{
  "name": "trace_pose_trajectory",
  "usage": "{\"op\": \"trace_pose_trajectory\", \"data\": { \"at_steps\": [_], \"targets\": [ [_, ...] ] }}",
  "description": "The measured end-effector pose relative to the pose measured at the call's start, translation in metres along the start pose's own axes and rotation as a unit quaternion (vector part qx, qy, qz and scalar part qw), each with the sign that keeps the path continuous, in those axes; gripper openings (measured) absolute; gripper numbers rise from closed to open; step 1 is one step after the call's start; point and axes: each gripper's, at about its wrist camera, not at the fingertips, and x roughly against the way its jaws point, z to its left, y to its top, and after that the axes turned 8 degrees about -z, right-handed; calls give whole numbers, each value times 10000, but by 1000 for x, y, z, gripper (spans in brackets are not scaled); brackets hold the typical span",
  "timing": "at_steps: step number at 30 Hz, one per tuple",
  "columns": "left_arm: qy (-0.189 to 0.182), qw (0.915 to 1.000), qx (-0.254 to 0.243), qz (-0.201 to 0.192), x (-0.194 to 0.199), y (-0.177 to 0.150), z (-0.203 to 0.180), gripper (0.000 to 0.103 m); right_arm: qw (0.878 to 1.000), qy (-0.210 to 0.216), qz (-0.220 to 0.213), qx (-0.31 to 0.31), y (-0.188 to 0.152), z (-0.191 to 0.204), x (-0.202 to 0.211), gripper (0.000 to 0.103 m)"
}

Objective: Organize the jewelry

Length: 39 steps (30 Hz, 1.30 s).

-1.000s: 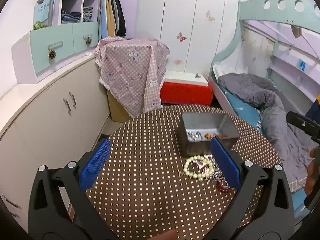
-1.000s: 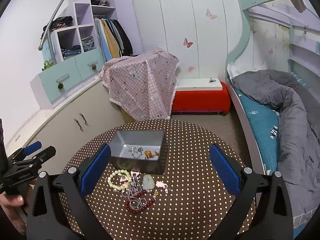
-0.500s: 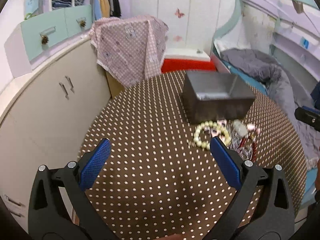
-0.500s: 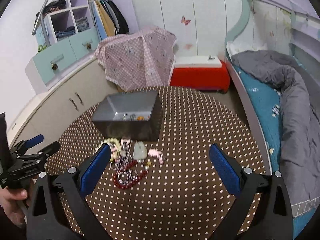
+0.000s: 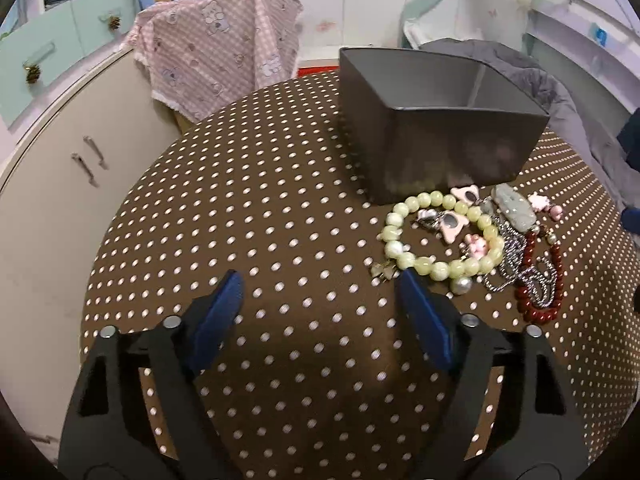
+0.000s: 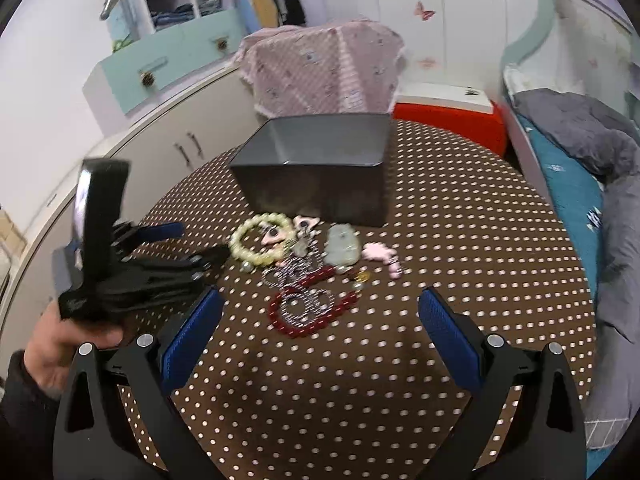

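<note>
A grey metal box (image 5: 436, 120) stands on the brown dotted round table (image 5: 260, 220); it also shows in the right wrist view (image 6: 320, 168). In front of it lies a jewelry pile: a pale green bead bracelet (image 5: 440, 236) (image 6: 260, 244), a dark red bead bracelet (image 5: 540, 276) (image 6: 308, 312), silver chains (image 5: 516, 256), a jade pendant (image 6: 342, 246) and pink charms (image 6: 380, 254). My left gripper (image 5: 320, 292) is open and empty, low over the table, its right pad (image 5: 420, 312) just short of the green bracelet. My right gripper (image 6: 320, 320) is open and empty, just short of the red bracelet.
The left gripper, held in a hand, shows at the left of the right wrist view (image 6: 132, 264). A cream cabinet (image 5: 60, 168) stands left of the table, a pink checked cloth (image 5: 224, 48) and a red bench (image 6: 448, 116) behind, a bed with a grey duvet (image 6: 580, 132) to the right.
Both grippers have moved forward and down toward the jewelry pile. The left one has come close beside the green bracelet and its jaws have narrowed. The box and jewelry have not moved.
</note>
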Motion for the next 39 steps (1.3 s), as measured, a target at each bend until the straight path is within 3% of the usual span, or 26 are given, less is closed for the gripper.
{"op": "trace_pose_trajectory", "data": {
  "at_steps": [3, 6, 10, 16, 19, 32, 34, 37, 39],
  "targets": [
    [-183, 9998, -93, -38, 1, 3, -4, 58, 10000, 63, 63, -2, -3, 4, -4, 93],
    [-421, 9989, -151, -102, 3, 4, -6, 33, 9998, 143, 132, 76, -5, 11, -9, 91],
    [-599, 9981, 25, -111, 6, 2, 2, 9, 9992, 330, 155, 187, -6, 24, -16, 84],
    [-562, 9982, 163, -132, 13, -6, 16, 9, 9943, 962, 347, 302, -7, 49, -40, 57],
    [-498, 9984, 248, -131, 14, -8, 23, 9, 9921, 1084, 491, 405, -6, 62, -57, 50],
    [-405, 9986, 327, -130, 14, -10, 30, 10, 9961, 223, 442, 731, 5, 70, -94, 30],
    [-435, 9983, 359, -131, 14, -9, 30, 10, 9953, 16, 378, 888, 2, 72, -95, 20],
    [-494, 9978, 420, -156, 14, -10, 31, 9, 9954, 10, 371, 882, 1, 69, -95, 9],
    [-516, 9977, 413, -180, 16, -11, 32, 8, 9962, 193, 346, 774, 0, 65, -88, 9]
  ]
}}
